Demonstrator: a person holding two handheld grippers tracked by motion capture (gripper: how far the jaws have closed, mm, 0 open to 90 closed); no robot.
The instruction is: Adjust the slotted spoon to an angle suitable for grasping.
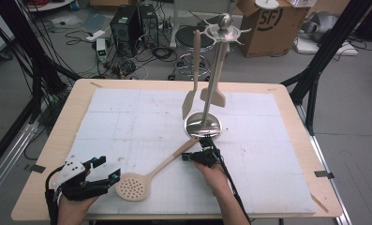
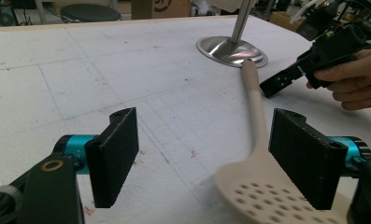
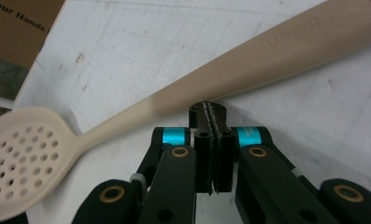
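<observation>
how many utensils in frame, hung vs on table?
3. Two hang from the steel rack: a spatula on its left and a turner beside the pole. One slotted skimmer lies on the white mat. The rack's far side may hide more.

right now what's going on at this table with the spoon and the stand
A person works with a gripper in each hand. A beige slotted spoon lies flat on the white mat, its handle end by the base of a steel utensil stand that already carries two hanging utensils. The right gripper, jaws shut and empty, sits against the spoon's handle. The left gripper waits open beside the spoon's perforated head.
</observation>
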